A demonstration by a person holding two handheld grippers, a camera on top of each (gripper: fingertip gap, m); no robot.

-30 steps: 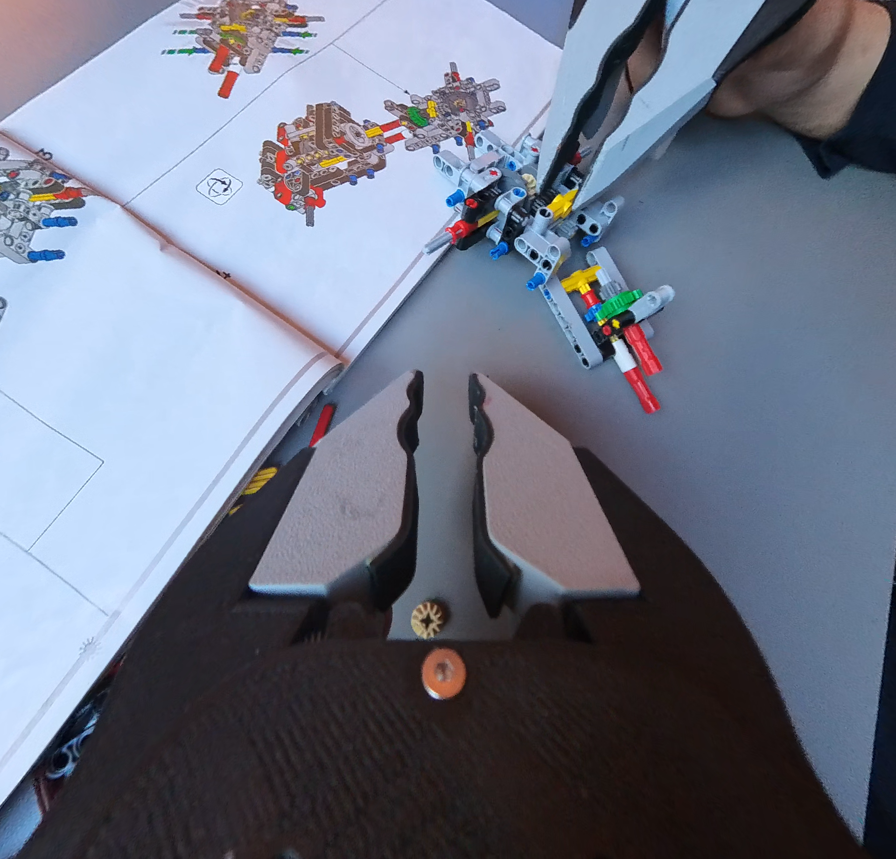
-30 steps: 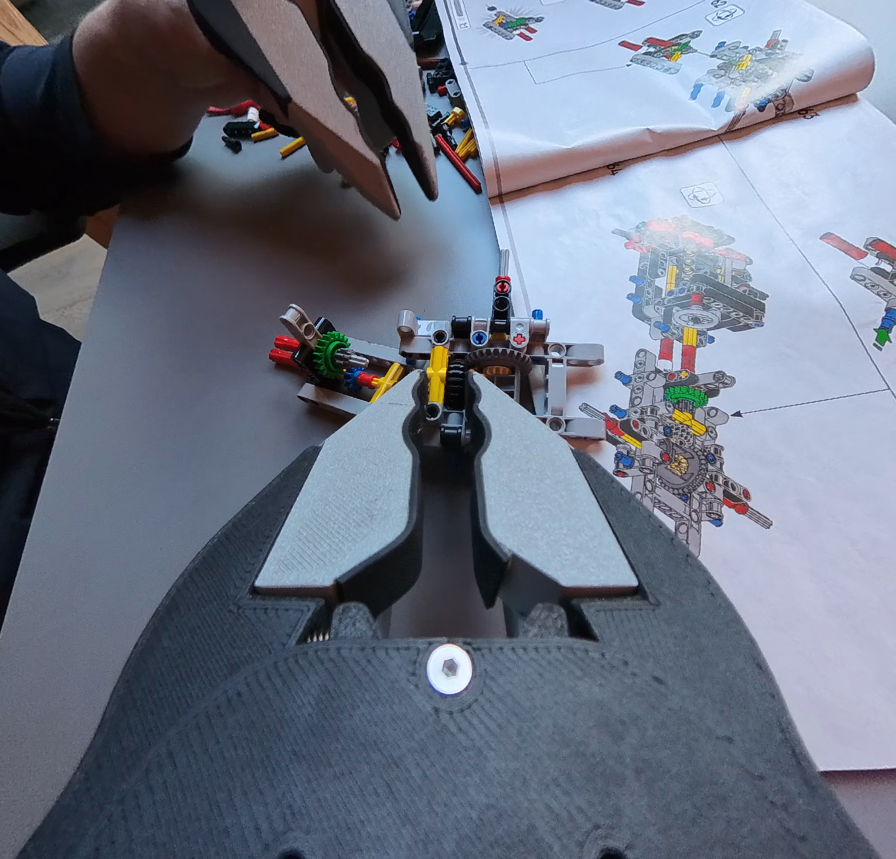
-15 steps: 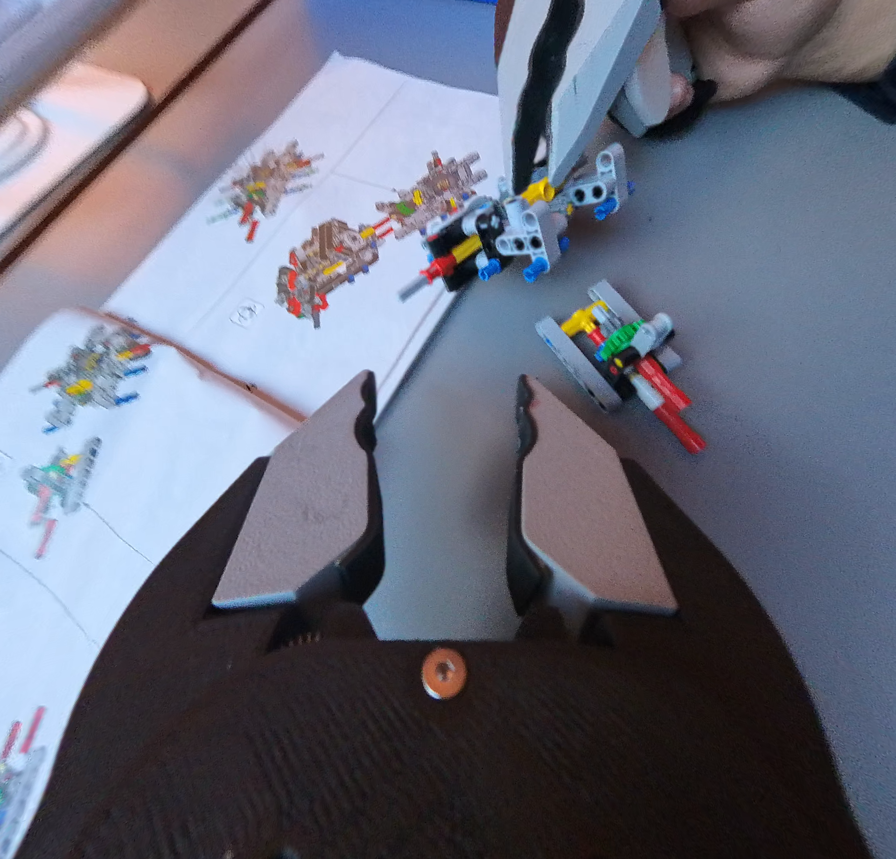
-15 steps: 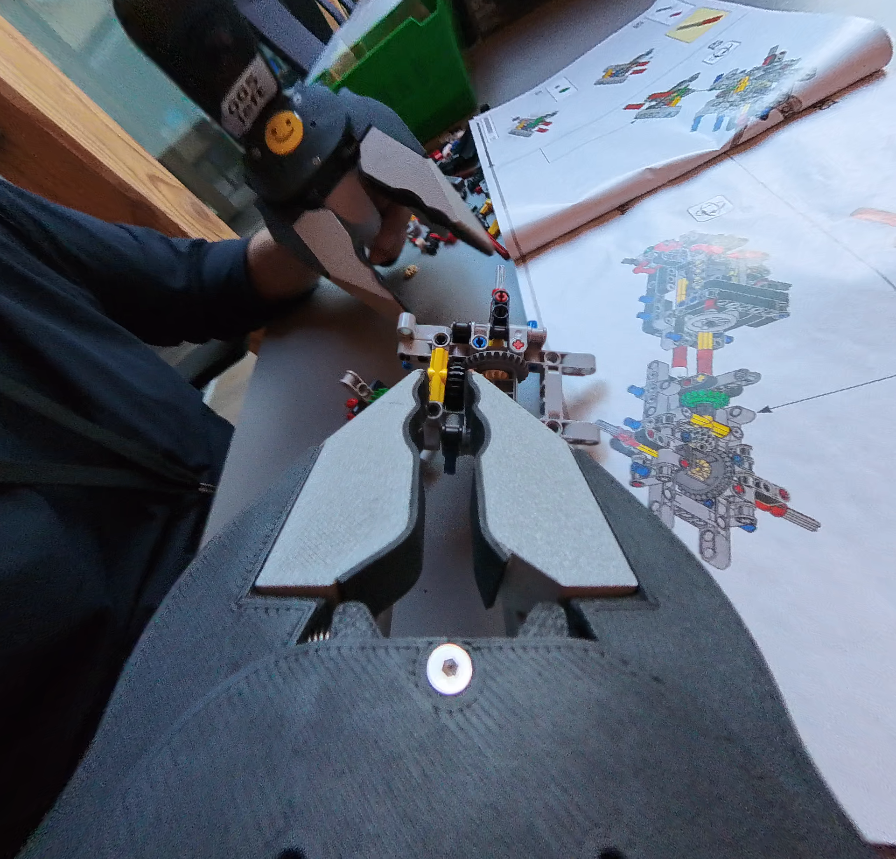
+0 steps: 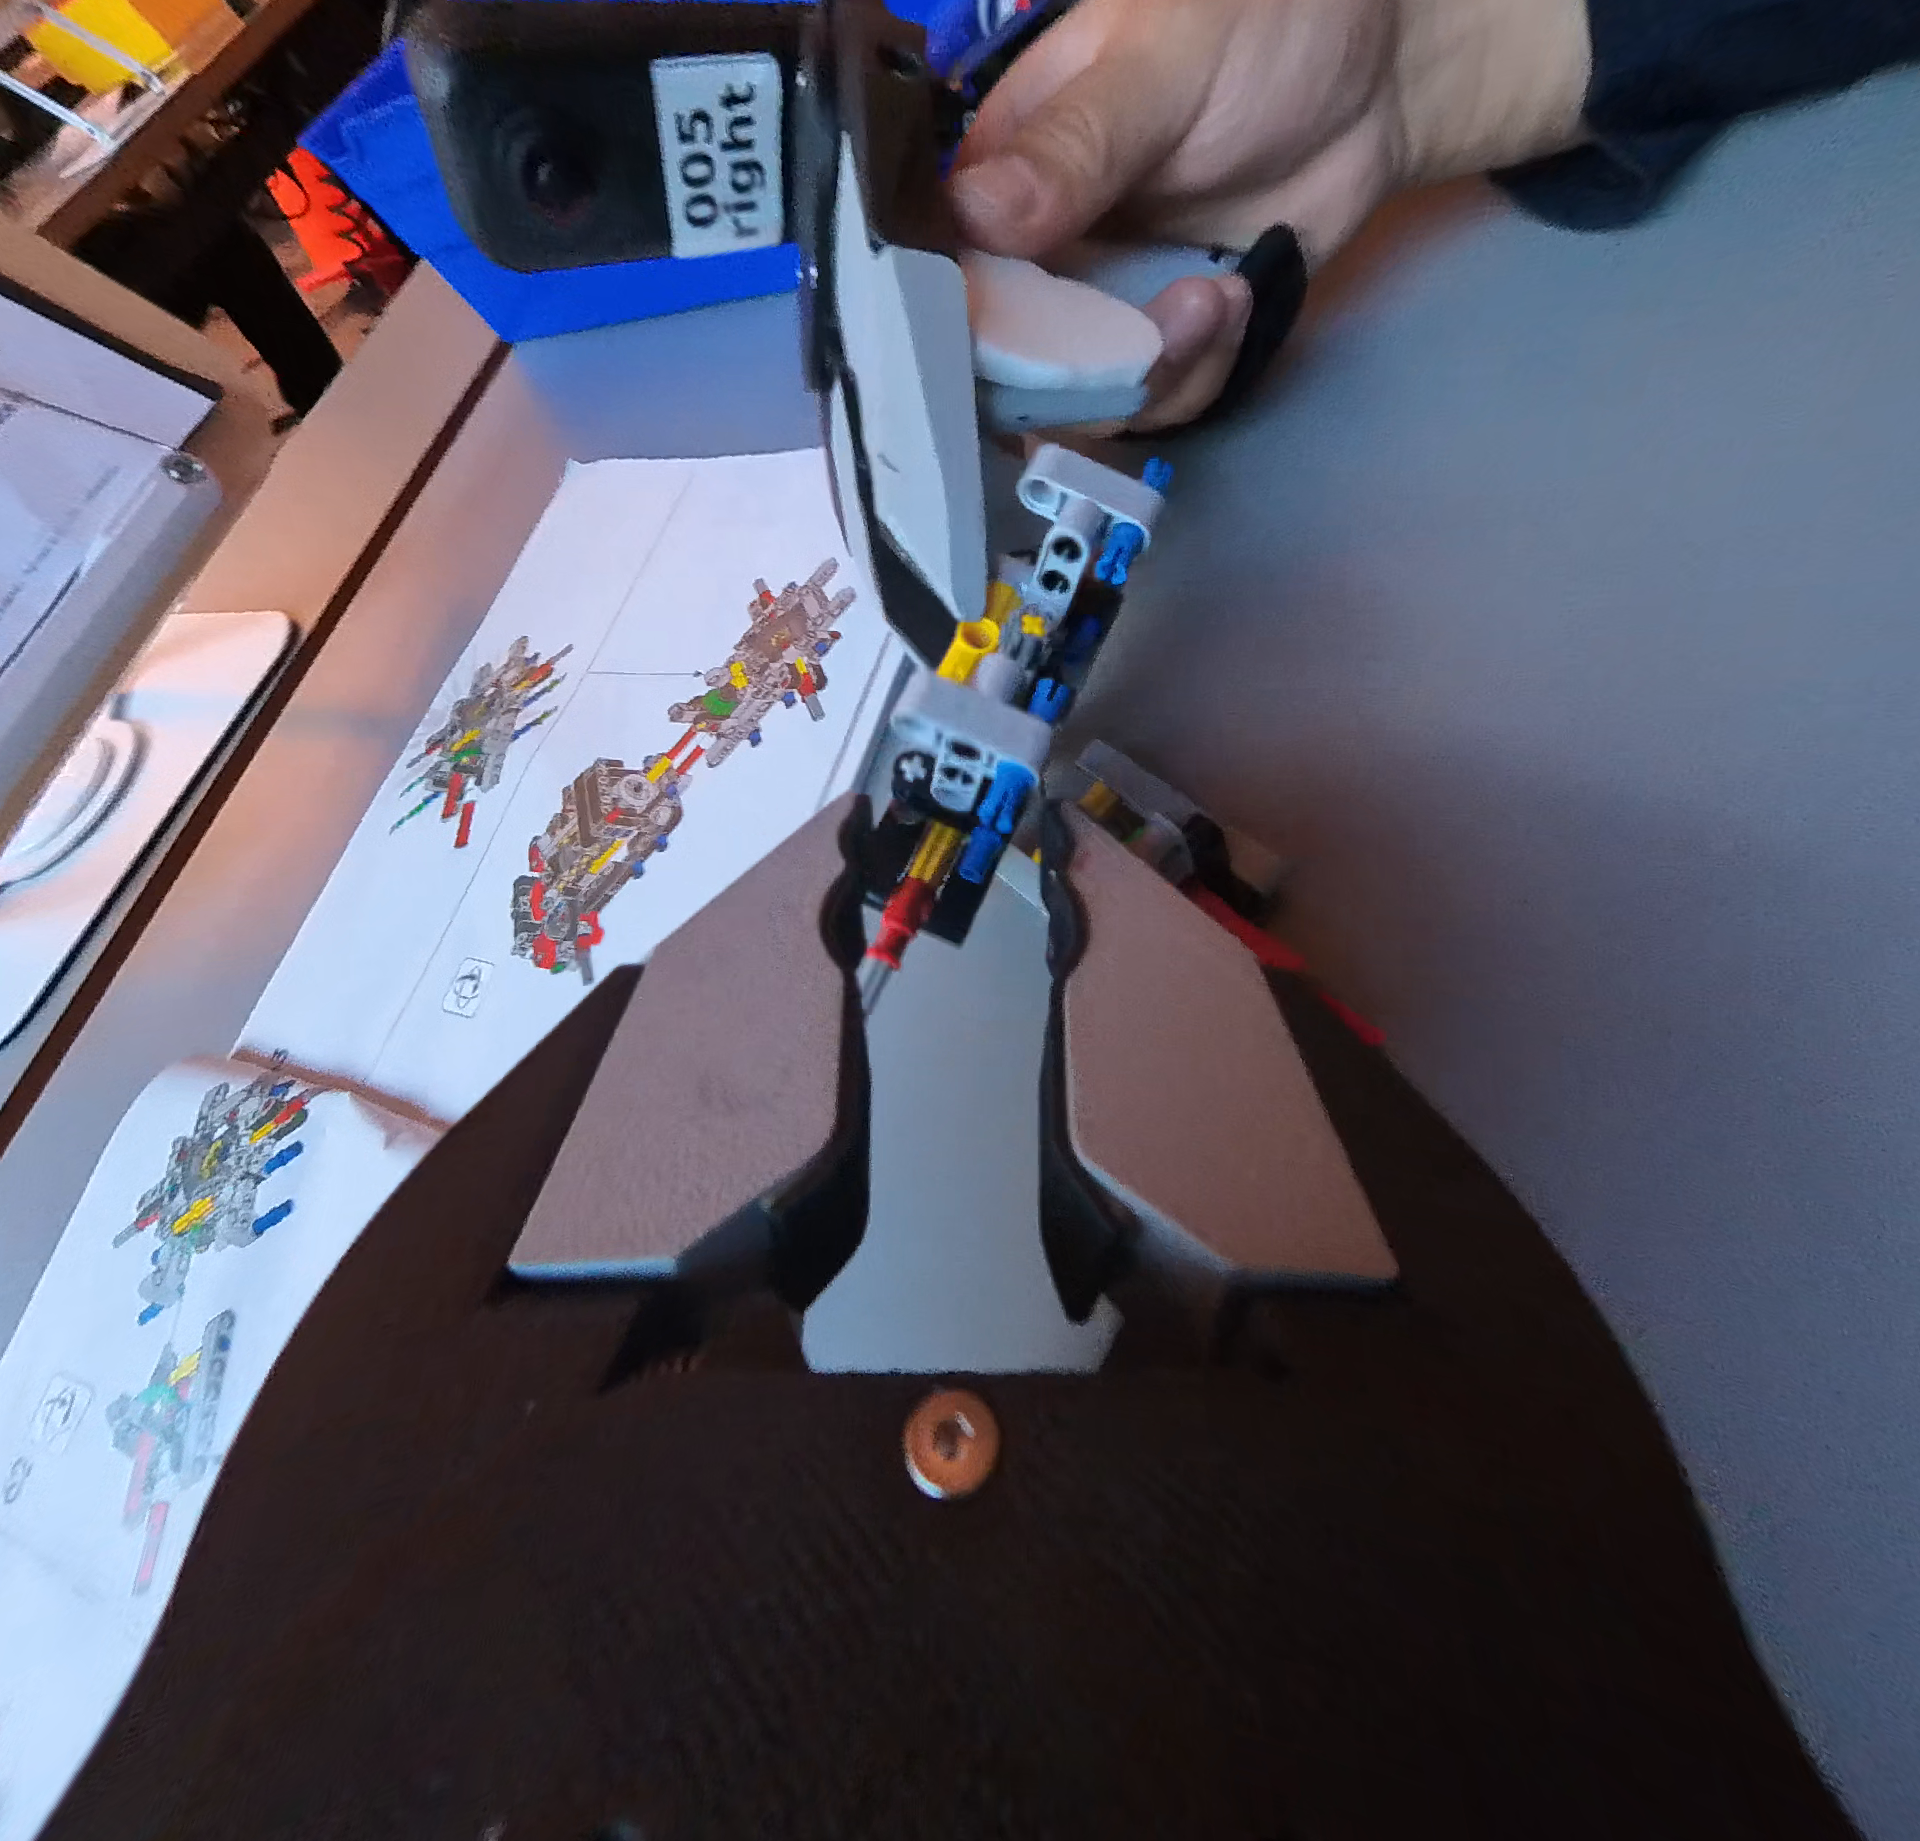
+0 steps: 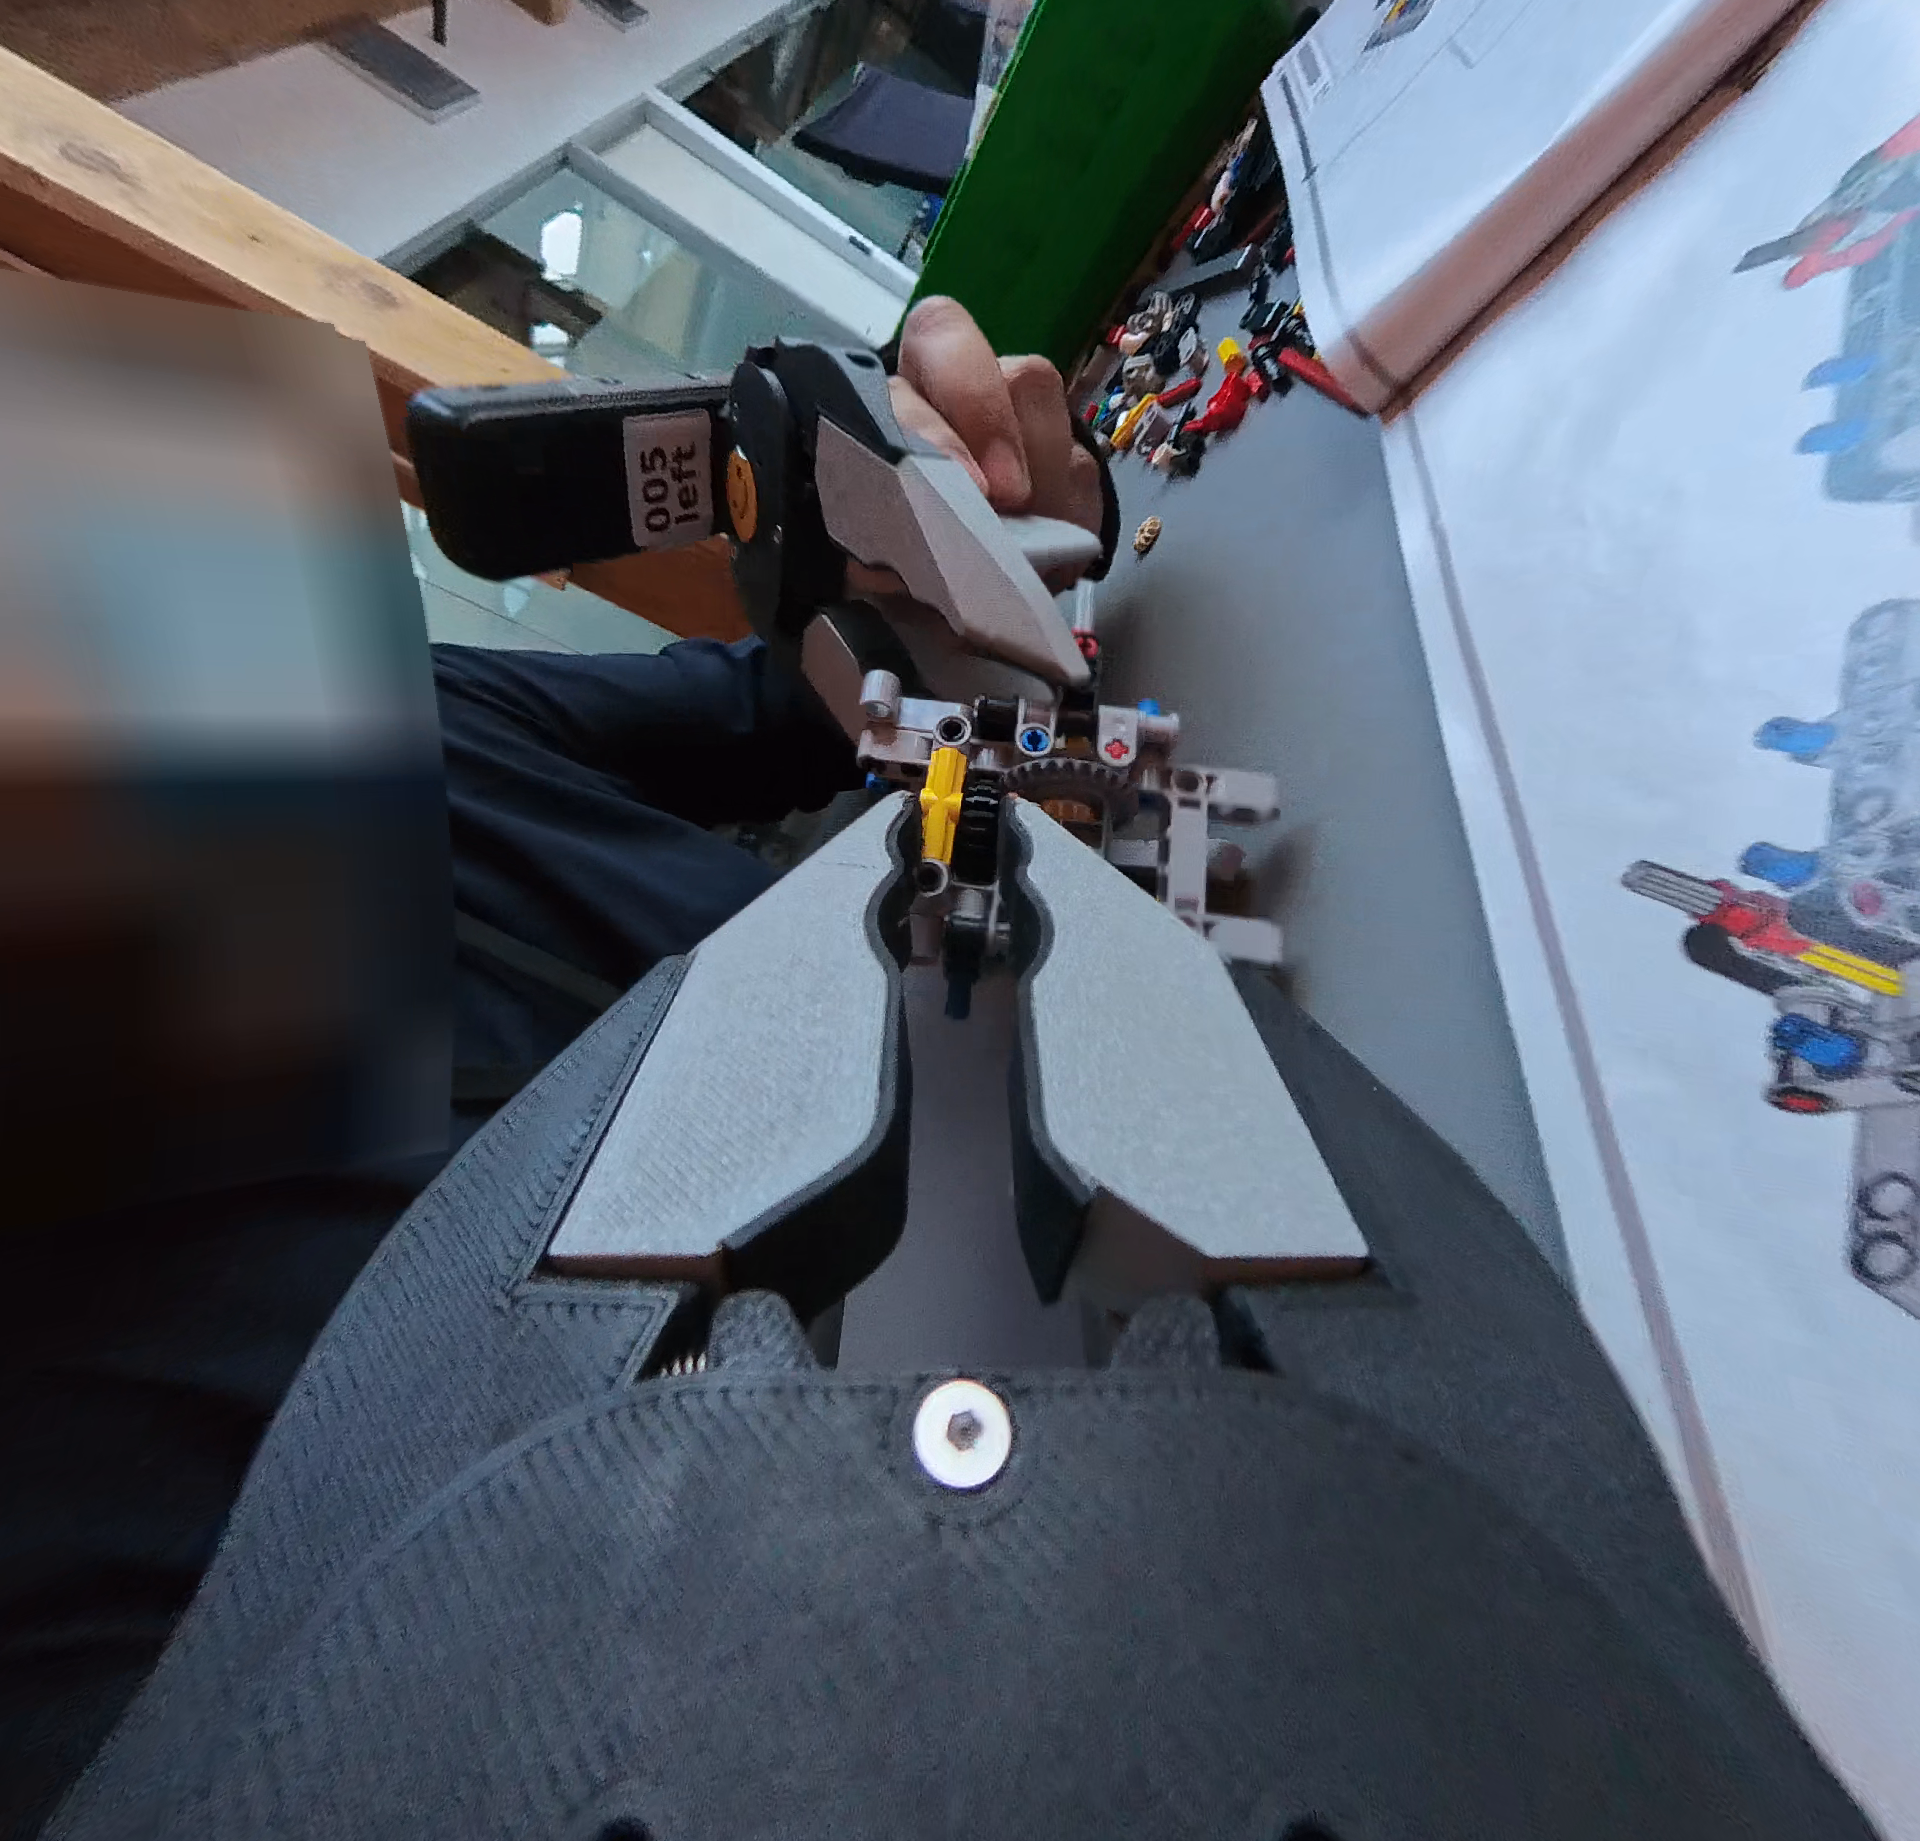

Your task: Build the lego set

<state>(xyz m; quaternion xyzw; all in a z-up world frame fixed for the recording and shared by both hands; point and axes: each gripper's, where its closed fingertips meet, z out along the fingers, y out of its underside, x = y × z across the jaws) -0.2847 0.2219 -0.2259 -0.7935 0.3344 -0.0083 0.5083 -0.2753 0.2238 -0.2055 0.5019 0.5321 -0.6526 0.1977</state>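
Above the tabletop (image 6: 1299,648), the right hand-held gripper (image 6: 961,835) is clamping the brick assembly (image 6: 1039,752) while the left hand-held gripper (image 5: 951,856), jaws apart, is straddling its far end without visible pressing; twisting may separate pieces.

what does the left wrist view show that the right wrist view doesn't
Only the left wrist view: a blue bin behind the table and a second small brick assembly lying beyond its jaws. Only the right wrist view: a green bin and scattered loose bricks. Both: the grey brick assembly clamped by the right gripper, the open instruction booklet, the grey table.
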